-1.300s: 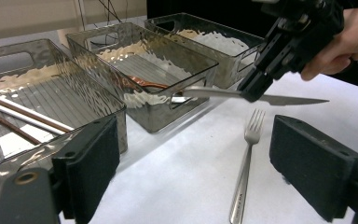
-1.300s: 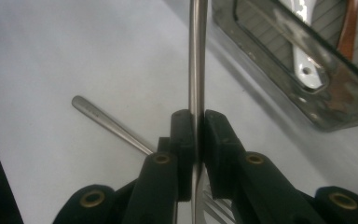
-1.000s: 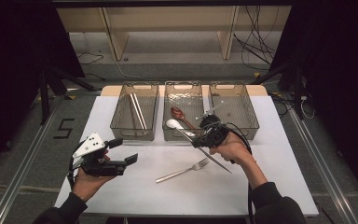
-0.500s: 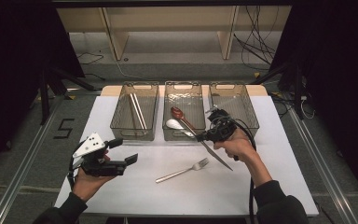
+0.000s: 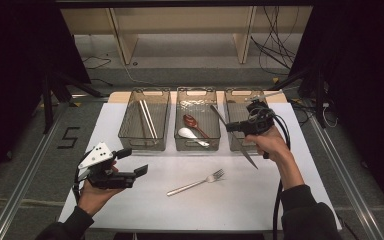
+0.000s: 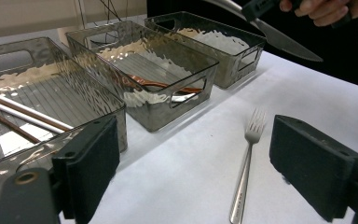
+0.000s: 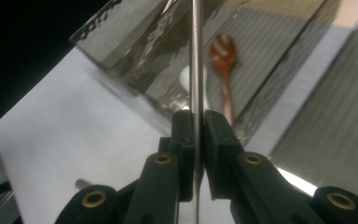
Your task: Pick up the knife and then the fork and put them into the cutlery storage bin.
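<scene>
Table [image 5: 130, 200] carried three bins in a row: left bin [image 5: 130, 140] with chopsticks [image 5: 147, 119], middle bin [image 5: 180, 142] with two spoons [image 5: 192, 127], right bin [image 5: 232, 100] looking empty. Your right gripper [image 5: 240, 126] was clamped on the knife [image 5: 245, 154], jaws tight on the blade, knife in the air over the right bin's front edge, tip slanting back toward you. Your left gripper [image 5: 130, 167] sat low, jaws apart, holding nothing. Fork [image 5: 195, 182] lay loose on the table. Step: sorting cutlery, knife in transit. Next, I'd say, you needed to level the knife along the right bin, lower it, then release.
</scene>
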Motion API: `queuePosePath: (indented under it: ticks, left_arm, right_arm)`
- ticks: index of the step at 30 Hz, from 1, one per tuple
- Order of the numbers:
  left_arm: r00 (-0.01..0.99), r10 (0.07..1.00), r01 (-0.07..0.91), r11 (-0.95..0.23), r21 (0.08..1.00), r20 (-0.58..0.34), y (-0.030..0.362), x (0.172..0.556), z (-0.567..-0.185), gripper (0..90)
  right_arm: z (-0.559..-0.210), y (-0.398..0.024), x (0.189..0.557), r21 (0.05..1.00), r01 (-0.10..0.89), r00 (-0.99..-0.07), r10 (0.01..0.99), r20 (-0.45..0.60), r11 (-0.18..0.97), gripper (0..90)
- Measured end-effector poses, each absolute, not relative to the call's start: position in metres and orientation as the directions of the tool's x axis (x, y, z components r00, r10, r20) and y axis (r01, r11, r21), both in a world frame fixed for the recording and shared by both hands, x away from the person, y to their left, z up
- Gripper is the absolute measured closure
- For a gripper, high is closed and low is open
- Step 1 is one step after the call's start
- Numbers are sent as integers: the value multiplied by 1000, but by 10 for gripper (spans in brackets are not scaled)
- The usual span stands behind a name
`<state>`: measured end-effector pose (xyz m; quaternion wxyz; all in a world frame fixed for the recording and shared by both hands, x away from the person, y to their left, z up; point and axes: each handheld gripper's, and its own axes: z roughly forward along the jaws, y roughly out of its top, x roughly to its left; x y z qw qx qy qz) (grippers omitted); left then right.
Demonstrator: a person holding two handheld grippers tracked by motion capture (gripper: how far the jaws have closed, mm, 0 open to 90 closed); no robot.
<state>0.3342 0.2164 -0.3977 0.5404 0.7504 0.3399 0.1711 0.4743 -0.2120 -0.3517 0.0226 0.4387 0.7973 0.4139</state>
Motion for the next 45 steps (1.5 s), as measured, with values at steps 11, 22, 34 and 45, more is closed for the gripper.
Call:
queuePosePath:
  ticks: [11,22,34,45]
  left_arm:
    - [711,694,323,-185,928,-109,217,334,-397,156]
    - [711,694,325,-184,928,-112,217,334,-397,156]
    - [710,694,327,-176,929,-119,217,334,-398,156]
    - [711,694,325,-176,929,-117,217,334,-397,156]
  right_arm:
    - [-328,-227,497,721,658,-553,789,267,218,841]
    - [-319,-238,524,720,670,-492,834,250,180,842]
    - [-331,-247,547,709,687,-433,873,224,159,841]
    - [-341,-248,557,702,692,-399,900,178,168,840]
